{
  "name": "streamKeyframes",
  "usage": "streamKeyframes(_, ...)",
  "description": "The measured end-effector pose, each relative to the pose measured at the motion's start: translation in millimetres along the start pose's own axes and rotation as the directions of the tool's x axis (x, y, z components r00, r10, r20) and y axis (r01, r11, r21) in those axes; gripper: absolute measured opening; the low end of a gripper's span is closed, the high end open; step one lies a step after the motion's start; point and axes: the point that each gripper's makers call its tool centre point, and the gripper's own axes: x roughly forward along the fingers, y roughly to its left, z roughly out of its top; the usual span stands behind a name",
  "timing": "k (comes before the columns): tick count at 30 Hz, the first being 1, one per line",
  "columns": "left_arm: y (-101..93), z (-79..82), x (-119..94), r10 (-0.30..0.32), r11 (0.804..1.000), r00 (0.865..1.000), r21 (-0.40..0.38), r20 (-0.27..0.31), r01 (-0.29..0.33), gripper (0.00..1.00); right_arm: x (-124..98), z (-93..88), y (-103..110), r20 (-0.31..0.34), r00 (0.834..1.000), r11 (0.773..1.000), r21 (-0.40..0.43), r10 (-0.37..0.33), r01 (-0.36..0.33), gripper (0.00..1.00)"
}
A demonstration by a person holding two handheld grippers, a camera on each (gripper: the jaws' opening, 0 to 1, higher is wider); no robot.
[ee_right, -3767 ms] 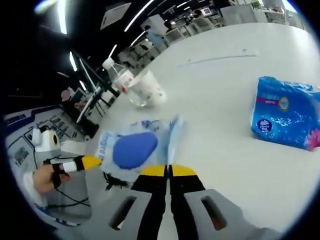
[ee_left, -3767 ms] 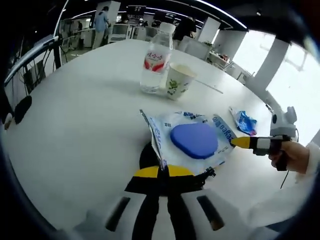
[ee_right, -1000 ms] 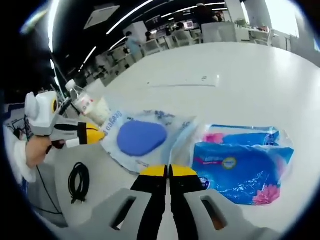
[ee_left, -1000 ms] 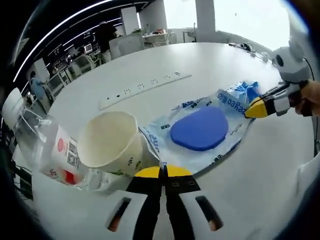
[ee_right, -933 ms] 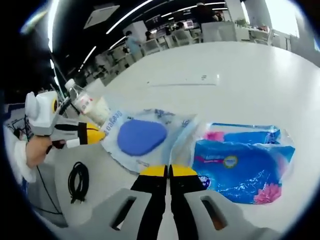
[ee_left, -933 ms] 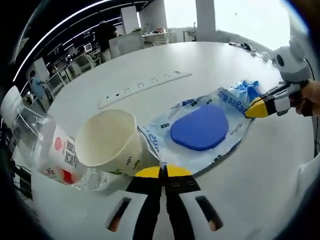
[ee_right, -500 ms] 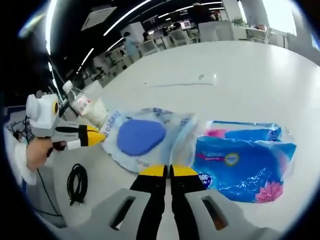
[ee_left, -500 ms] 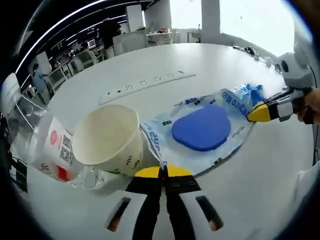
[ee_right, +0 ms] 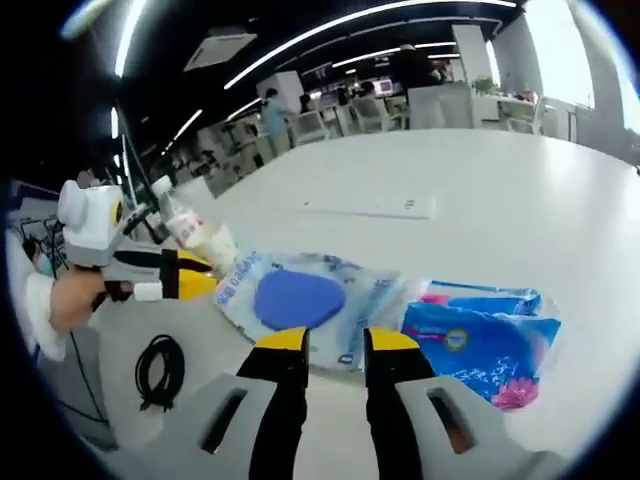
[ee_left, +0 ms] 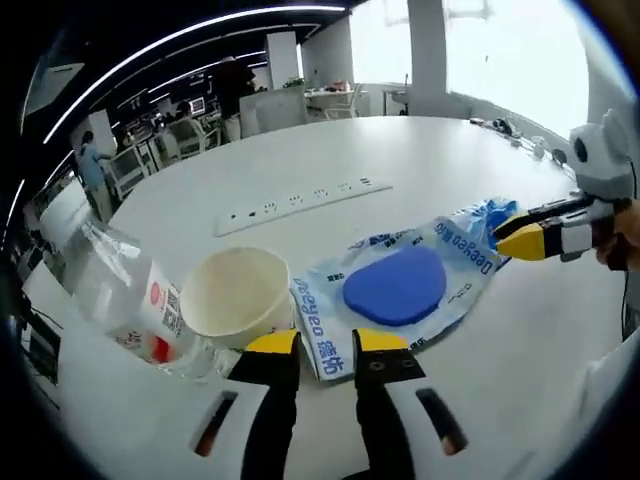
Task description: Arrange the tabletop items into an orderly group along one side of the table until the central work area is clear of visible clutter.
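Crowding the pouch (ee_left: 400, 290): cup (ee_left: 237, 297), bottle (ee_left: 120, 295).

We see a broad white table (ee_left: 300, 160) filling the left gripper view. Lower left of that frame, a clear water bottle (ee_left: 125, 295) stands beside a paper cup (ee_left: 237, 297), touching. At centre lies a clear pouch with a blue pad (ee_left: 400, 285). Above it, a white power strip (ee_left: 300, 200). In the right gripper view, a blue tissue pack (ee_right: 480, 350) lies at the lower right, a black cable (ee_right: 160, 372) at the lower left.
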Motion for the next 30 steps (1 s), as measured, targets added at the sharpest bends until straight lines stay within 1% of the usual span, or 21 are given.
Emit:
streamKeyframes(2, 1.9, 3.2, -6, 0.018, 1.0, 1.0, -0.001, 0.02, -0.018, 0.37, -6, -2.8, 1, 0.003, 1.0, 1.0, 0.004, -0.002, 0.002, 0.31)
streamKeyframes(5, 1.9, 6.0, -15, 0.02, 0.999, 0.999, -0.027, 0.048, -0.019, 0.59, -17, -8.1, 4, 0.004, 1.0, 1.0, 0.014, -0.002, 0.002, 0.39)
streamKeyframes(6, 1.1, 6.2, -17, 0.021, 0.999, 0.998, -0.037, 0.057, -0.018, 0.7, -21, -9.9, 5, 0.004, 1.0, 1.0, 0.016, -0.003, 0.003, 0.4)
streamKeyframes(7, 0.3, 5.5, -21, 0.02, 0.999, 0.998, -0.048, 0.059, -0.017, 0.76, -27, -12.4, 6, 0.005, 1.0, 1.0, 0.021, -0.006, 0.006, 0.39)
streamKeyframes(8, -0.1, 5.4, -24, 0.024, 0.998, 0.998, -0.053, 0.064, -0.021, 0.8, -32, -13.5, 6, 0.011, 1.0, 1.0, 0.027, -0.008, 0.008, 0.39)
streamKeyframes(10, -1.3, 5.0, -33, 0.032, 0.998, 0.996, -0.055, 0.078, -0.027, 0.81, -40, -15.8, 7, 0.027, 1.0, 0.999, 0.044, -0.006, 0.004, 0.43)
streamKeyframes(14, -8.2, 0.3, -45, 0.029, 0.998, 0.997, -0.053, 0.077, -0.025, 0.85, -53, -23.1, 4, 0.028, 0.999, 0.995, 0.095, -0.027, 0.024, 0.63)
streamKeyframes(15, -9.4, -0.2, -48, 0.029, 0.998, 0.997, -0.049, 0.076, -0.025, 0.86, -56, -24.2, 3, 0.029, 0.999, 0.994, 0.103, -0.033, 0.029, 0.65)
streamKeyframes(21, -13.5, 0.5, -62, 0.038, 0.998, 0.996, -0.056, 0.083, -0.033, 0.87, -71, -25.5, -1, 0.045, 0.998, 0.991, 0.129, -0.041, 0.035, 0.63)
streamKeyframes(26, -18.7, 0.7, -71, 0.047, 0.998, 0.995, -0.052, 0.088, -0.042, 0.87, -78, -28.4, -1, 0.056, 0.998, 0.987, 0.157, -0.04, 0.031, 0.62)
streamKeyframes(30, -21.5, -3.1, -76, 0.054, 0.997, 0.995, -0.054, 0.081, -0.049, 0.86, -81, -33.0, -1, 0.051, 0.998, 0.986, 0.164, -0.036, 0.027, 0.61)
